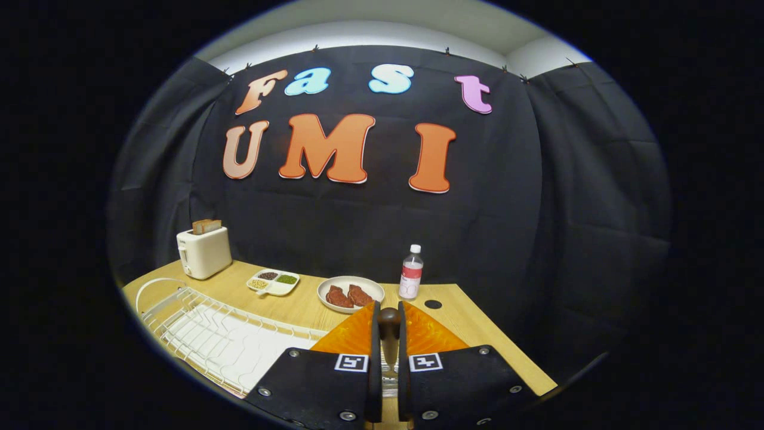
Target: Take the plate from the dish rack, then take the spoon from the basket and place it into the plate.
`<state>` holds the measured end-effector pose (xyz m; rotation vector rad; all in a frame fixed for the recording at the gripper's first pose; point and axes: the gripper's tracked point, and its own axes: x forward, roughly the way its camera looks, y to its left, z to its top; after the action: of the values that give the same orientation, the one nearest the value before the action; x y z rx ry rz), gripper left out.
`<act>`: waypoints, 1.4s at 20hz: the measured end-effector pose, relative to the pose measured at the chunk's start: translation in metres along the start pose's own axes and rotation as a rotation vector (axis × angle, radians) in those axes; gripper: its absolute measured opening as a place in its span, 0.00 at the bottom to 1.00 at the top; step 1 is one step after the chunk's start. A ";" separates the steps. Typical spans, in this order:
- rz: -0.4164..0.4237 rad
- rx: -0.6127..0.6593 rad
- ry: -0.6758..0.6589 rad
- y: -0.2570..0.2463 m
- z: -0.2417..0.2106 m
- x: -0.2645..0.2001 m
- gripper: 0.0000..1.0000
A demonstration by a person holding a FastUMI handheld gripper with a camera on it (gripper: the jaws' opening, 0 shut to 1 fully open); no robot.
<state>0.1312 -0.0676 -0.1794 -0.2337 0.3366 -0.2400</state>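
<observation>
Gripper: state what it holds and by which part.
The gripper is shut on the spoon, gripping its brown wooden handle, which stands up between the fingers above the orange plate.

1. One gripper (388, 334), two fingers closed on one spoon (390, 325).
2. One orange plate (427, 334) lay under the fingers.
3. One white dish rack (209, 334).
4. One toaster (204, 252), toast in its slot.
5. One divided dish (273, 282), three compartments.
6. One white plate (350, 294) carried two brown pieces.
7. One bottle (410, 273).
</observation>
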 end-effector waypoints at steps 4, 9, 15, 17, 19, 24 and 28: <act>0.041 -0.001 -0.050 0.011 0.036 -0.027 0.11; 0.100 -0.042 -0.119 0.032 0.079 -0.059 0.11; 0.247 -0.038 -0.160 0.076 0.098 -0.108 0.11; 0.315 -0.030 -0.145 0.093 0.090 -0.121 0.10; 0.376 -0.036 -0.143 0.107 0.083 -0.129 0.11; 0.522 0.003 -0.106 0.140 0.065 -0.147 0.11; 0.577 -0.013 -0.105 0.156 0.053 -0.156 0.11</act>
<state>0.0365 0.1319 -0.1257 -0.1534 0.2889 0.3422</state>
